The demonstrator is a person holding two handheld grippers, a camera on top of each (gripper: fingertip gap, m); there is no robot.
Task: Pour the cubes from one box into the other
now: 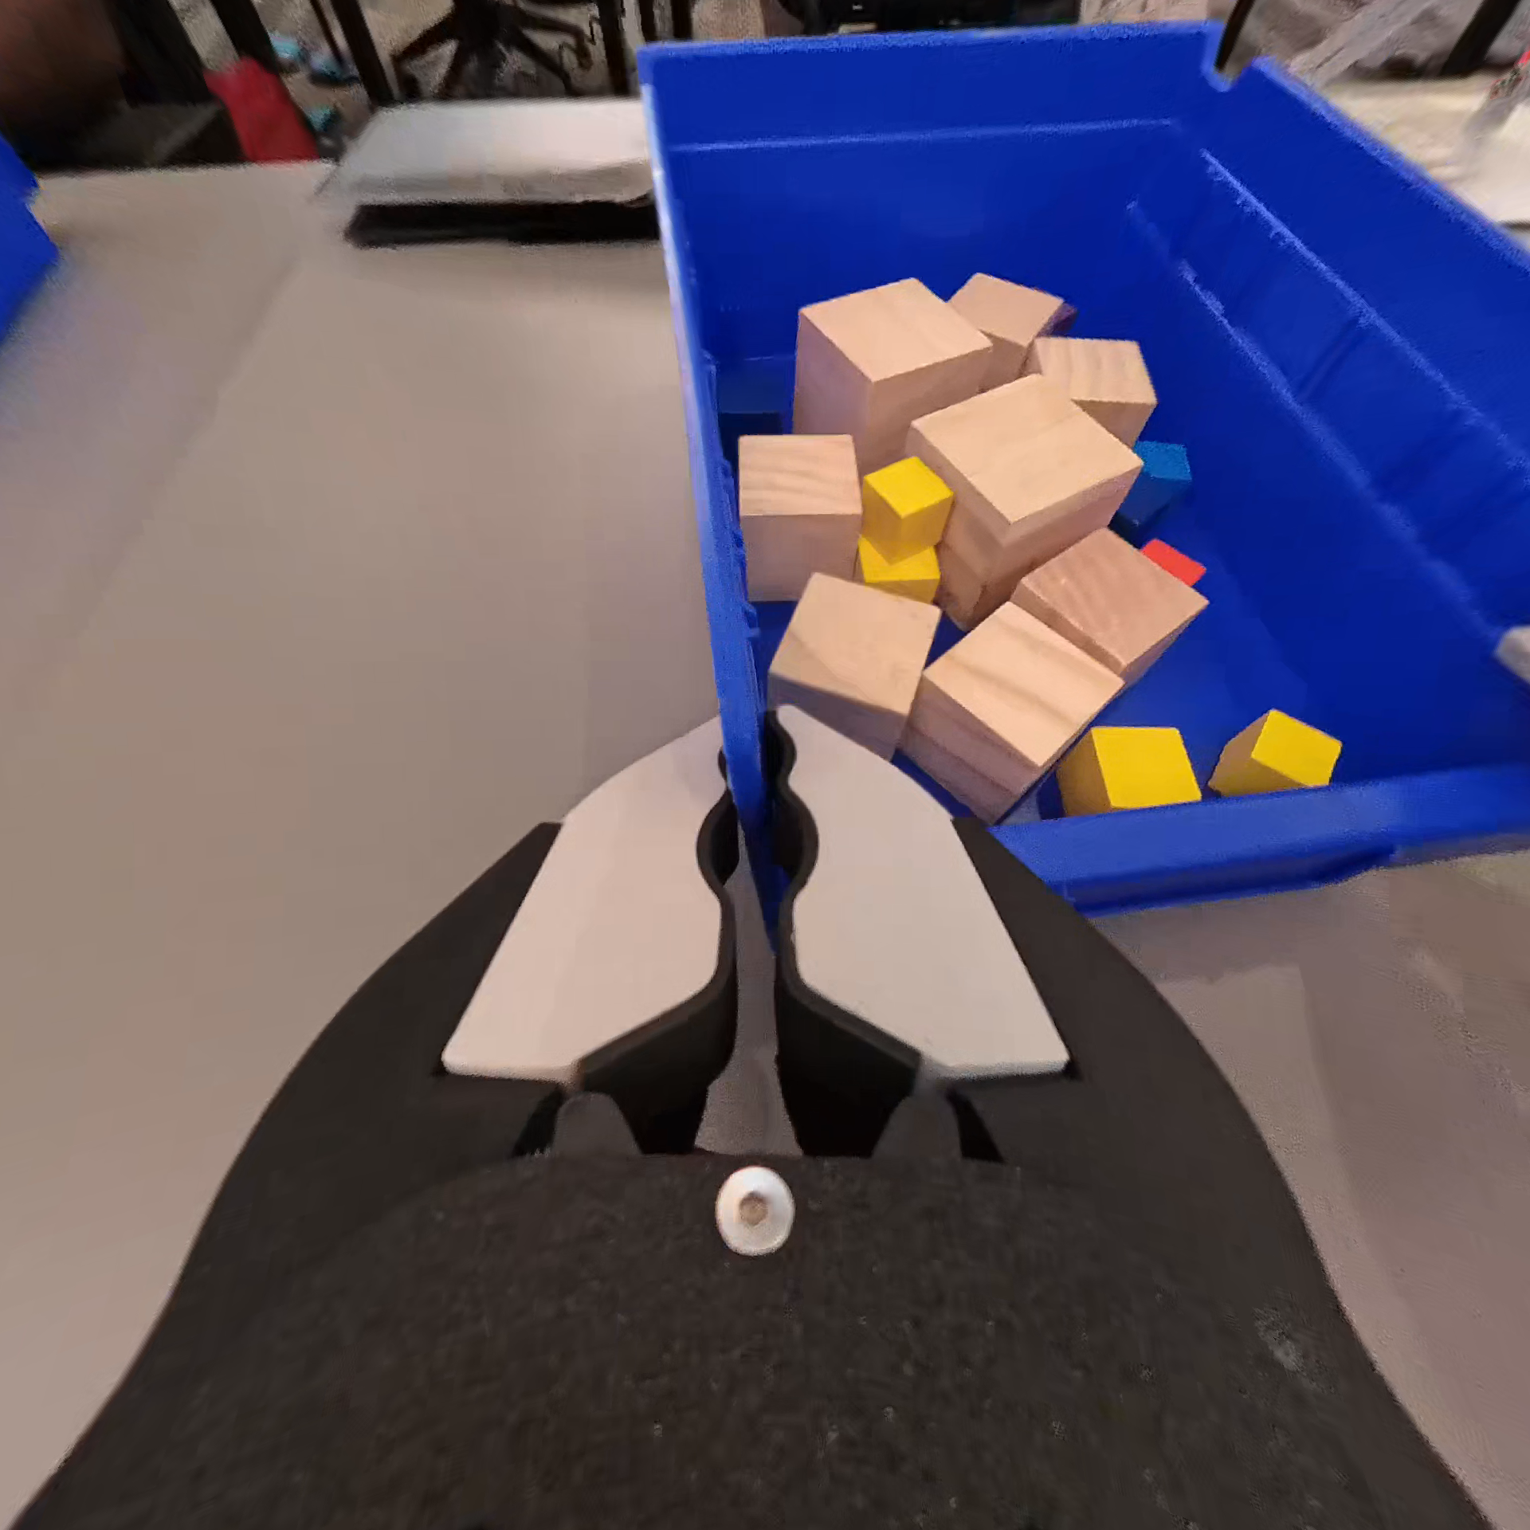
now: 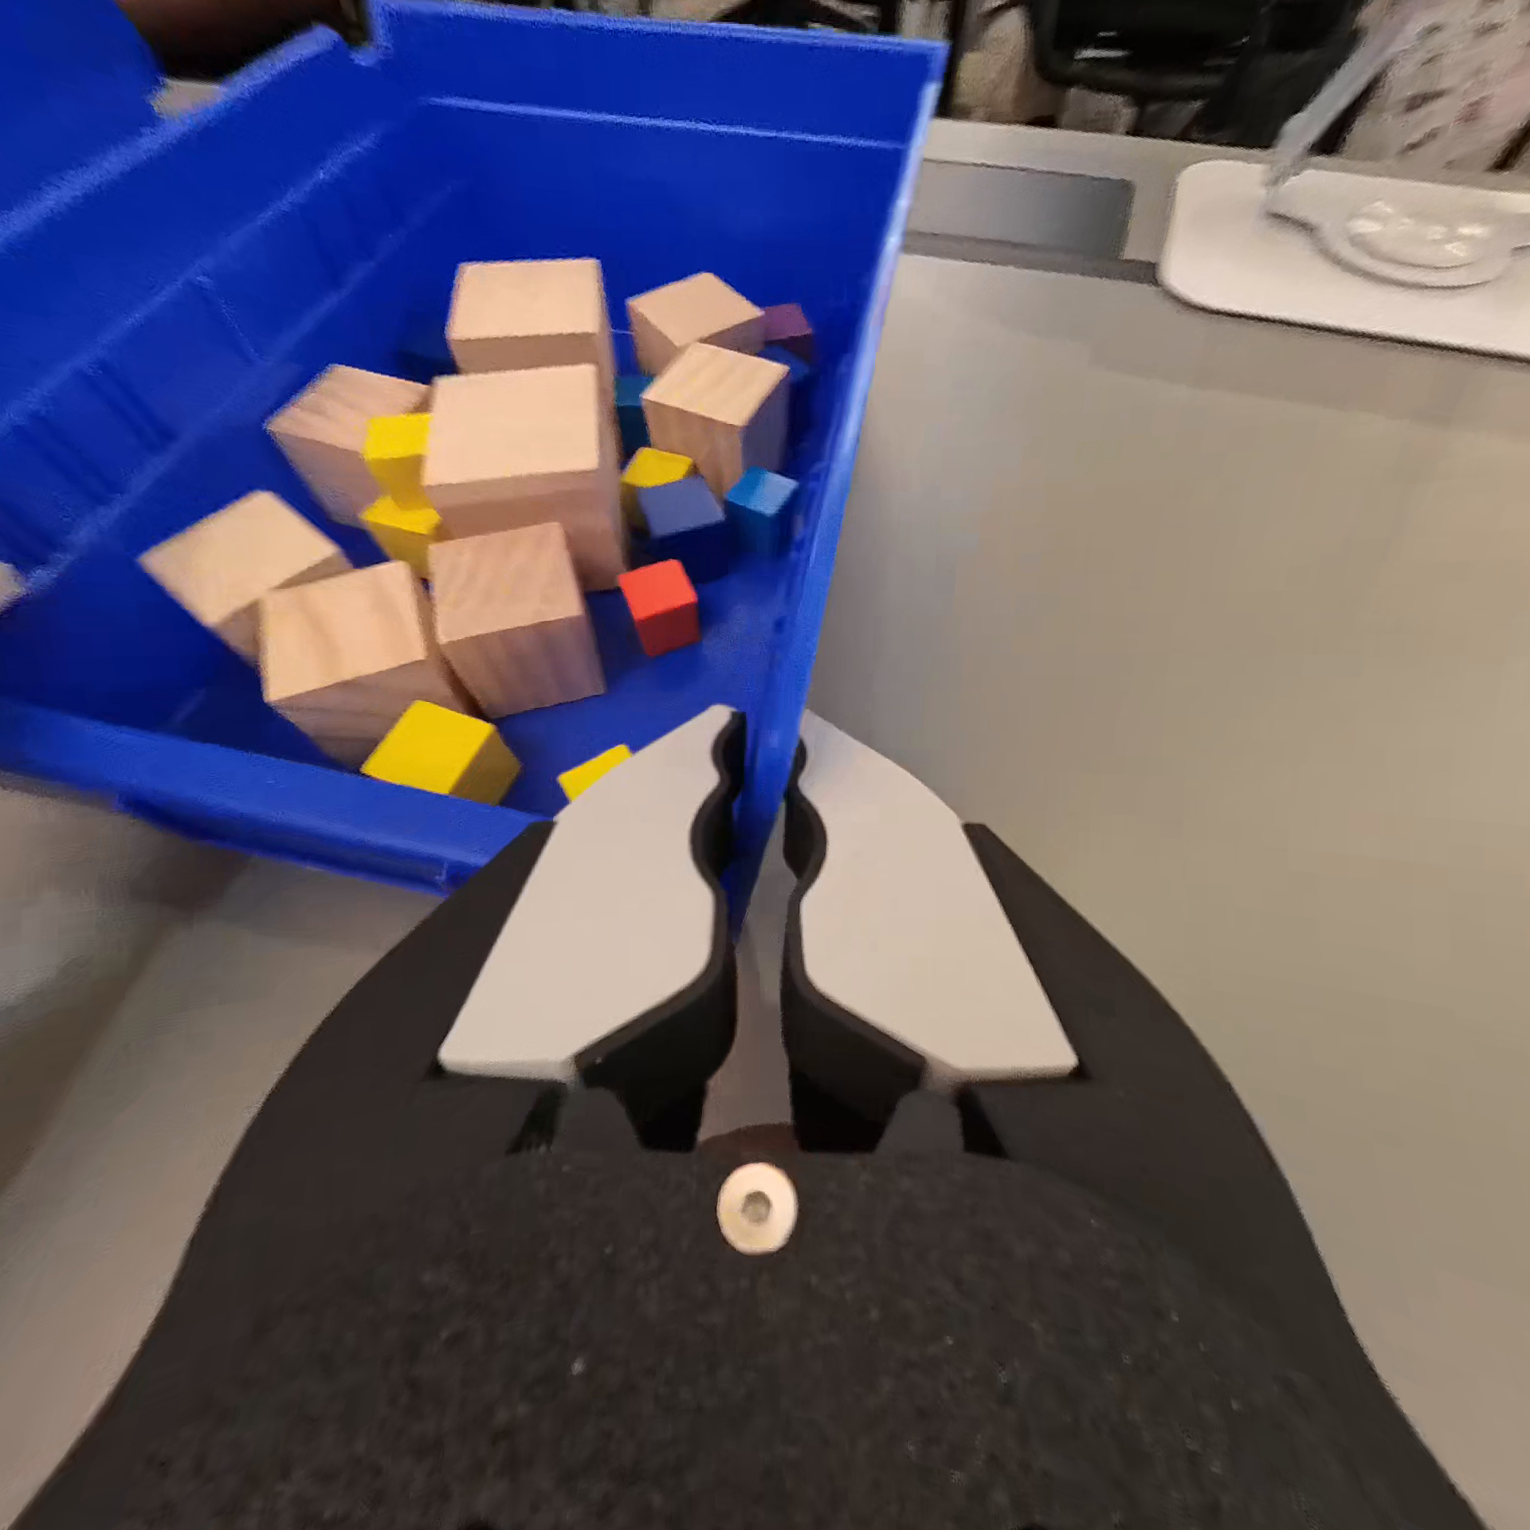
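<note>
A blue box [image 1: 1366,464] holds several plain wooden cubes [image 1: 1018,464] and small yellow, blue and red cubes. My left gripper [image 1: 749,753] is shut on the box's left side wall [image 1: 728,579] near the front corner. My right gripper [image 2: 766,745] is shut on the box's right side wall [image 2: 815,538], also near the front corner. The box [image 2: 248,248] and its cubes [image 2: 513,464] fill the left of the right wrist view. A second blue box [image 1: 21,240] shows only as an edge at the far left of the left wrist view.
The grey table [image 1: 331,579] spreads to the left and the table [image 2: 1159,662] to the right of the box. A dark flat pad under white sheets [image 1: 497,190] lies at the back. A white tray with a clear glass item [image 2: 1366,248] sits at the back right.
</note>
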